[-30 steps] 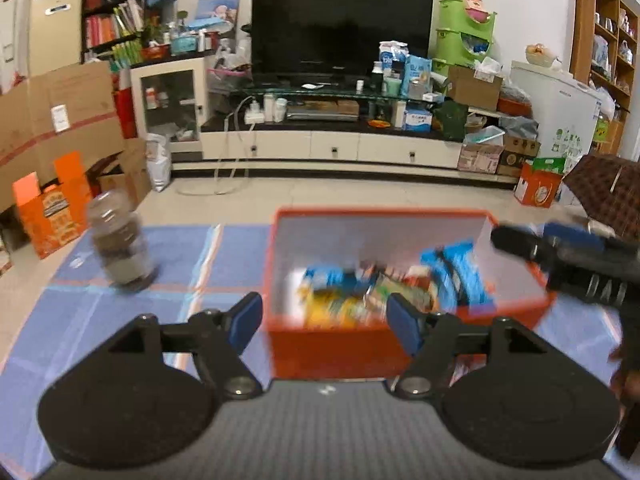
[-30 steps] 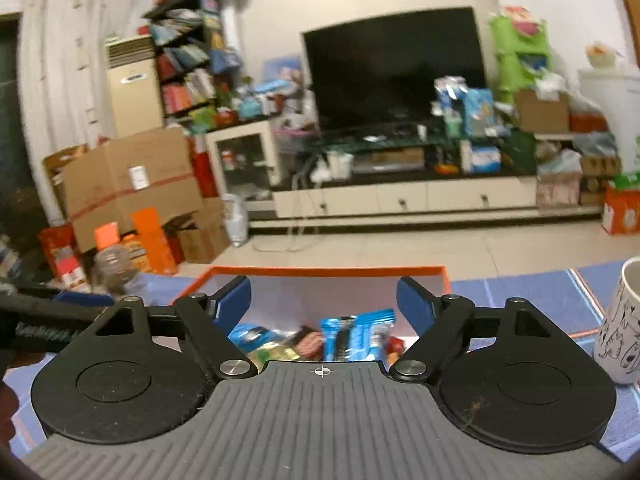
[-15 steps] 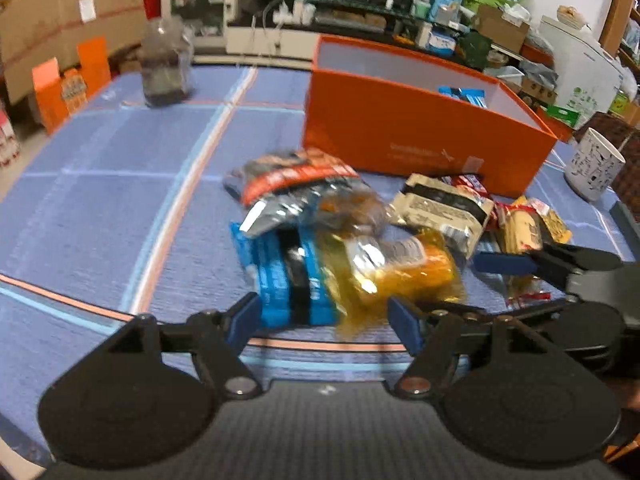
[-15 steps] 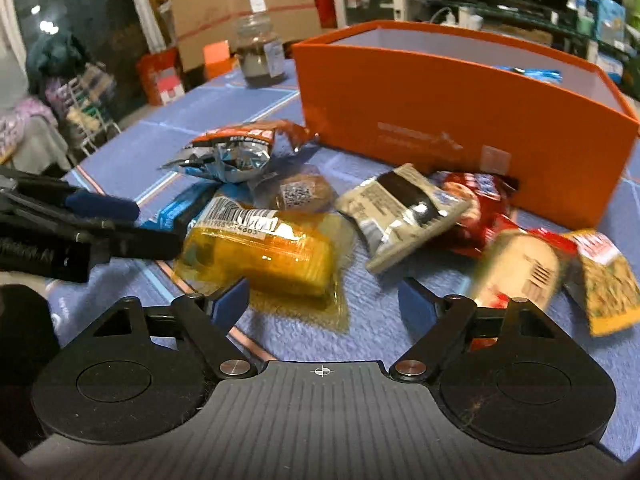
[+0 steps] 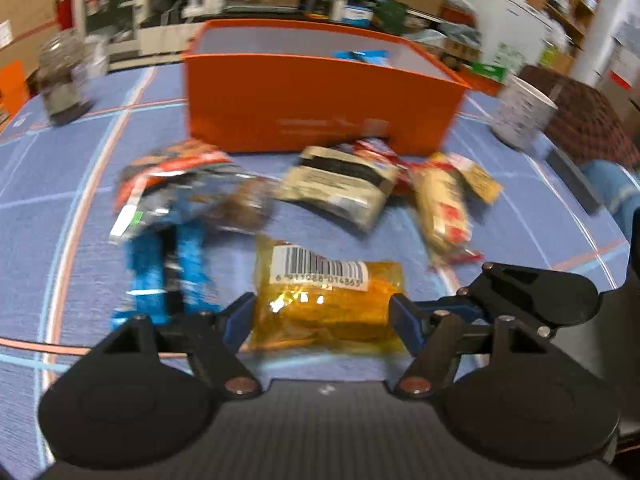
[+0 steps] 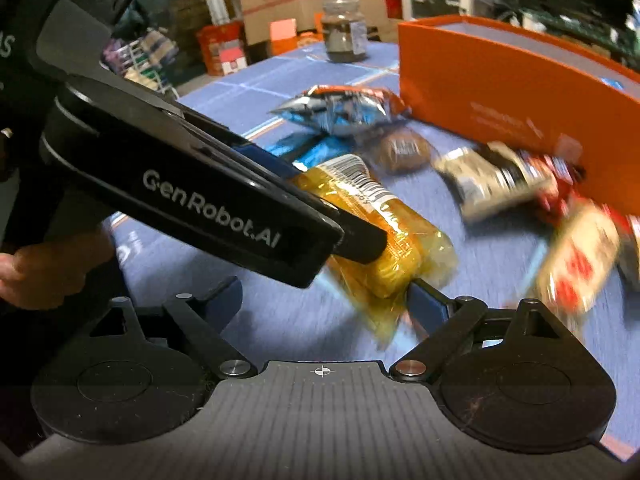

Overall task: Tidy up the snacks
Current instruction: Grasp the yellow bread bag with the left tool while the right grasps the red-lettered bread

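A yellow packet (image 5: pixel 328 300) with a barcode label lies on the blue cloth nearest me. My left gripper (image 5: pixel 322 317) straddles it, one pad at each side, with its jaws opening. From the right, my right gripper (image 6: pixel 326 298) comes in low with its jaws also opening, and only the packet's near end (image 6: pixel 384 280) lies between its fingers. The left gripper's black body (image 6: pixel 208 200) crosses that view. More snacks lie behind: a blue packet (image 5: pixel 168 272), a silver-orange bag (image 5: pixel 172 176), a beige-black packet (image 5: pixel 340 184) and a red-cream packet (image 5: pixel 440 208). Behind them stands the orange box (image 5: pixel 320 108).
A glass jar (image 5: pixel 64 76) stands at the far left of the cloth and a patterned white mug (image 5: pixel 520 112) to the right of the box. A round brown cookie packet (image 6: pixel 404 150) lies by the silver bag. The room behind is cluttered with cartons and shelves.
Both grippers tilted down from looking over the box and dropped to the loose snacks. The left one moved in around the yellow packet, and the right one closed in beside it.
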Demonstrator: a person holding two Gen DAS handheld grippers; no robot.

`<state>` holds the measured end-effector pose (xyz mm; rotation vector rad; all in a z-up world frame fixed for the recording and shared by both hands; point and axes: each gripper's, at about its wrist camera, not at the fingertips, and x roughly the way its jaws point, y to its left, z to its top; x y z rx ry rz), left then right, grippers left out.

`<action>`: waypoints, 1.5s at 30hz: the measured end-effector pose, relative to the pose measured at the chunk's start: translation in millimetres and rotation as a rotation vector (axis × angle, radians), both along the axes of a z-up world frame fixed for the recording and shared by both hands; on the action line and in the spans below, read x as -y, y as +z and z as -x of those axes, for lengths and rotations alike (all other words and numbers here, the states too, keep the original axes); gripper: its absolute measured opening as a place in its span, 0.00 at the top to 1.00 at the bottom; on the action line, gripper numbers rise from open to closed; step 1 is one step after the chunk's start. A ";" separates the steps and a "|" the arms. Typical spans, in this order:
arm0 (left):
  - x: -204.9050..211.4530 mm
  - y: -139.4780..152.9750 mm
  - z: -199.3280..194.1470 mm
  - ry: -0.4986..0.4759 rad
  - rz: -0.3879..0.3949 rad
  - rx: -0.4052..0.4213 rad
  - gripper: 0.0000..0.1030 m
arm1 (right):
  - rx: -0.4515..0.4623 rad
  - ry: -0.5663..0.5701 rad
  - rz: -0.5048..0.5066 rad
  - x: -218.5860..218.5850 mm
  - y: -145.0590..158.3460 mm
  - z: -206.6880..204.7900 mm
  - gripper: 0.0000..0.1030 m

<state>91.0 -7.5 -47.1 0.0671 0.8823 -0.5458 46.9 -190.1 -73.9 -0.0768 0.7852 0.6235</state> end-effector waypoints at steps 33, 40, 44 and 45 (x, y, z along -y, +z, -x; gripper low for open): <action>38.8 -12.3 16.8 0.260 0.036 -0.080 0.23 | 0.026 -0.459 0.026 92.8 -5.2 -67.2 0.51; 29.4 -7.9 5.6 0.240 -0.098 -0.015 0.22 | 0.048 -0.477 0.096 112.4 -4.9 -43.1 0.56; 18.8 1.2 2.0 0.213 -0.137 0.021 0.12 | 0.028 -0.483 0.052 118.2 -3.1 -38.8 0.45; 18.4 3.6 3.7 0.210 -0.124 0.031 0.10 | 0.027 -0.482 0.035 117.4 -1.6 -39.6 0.41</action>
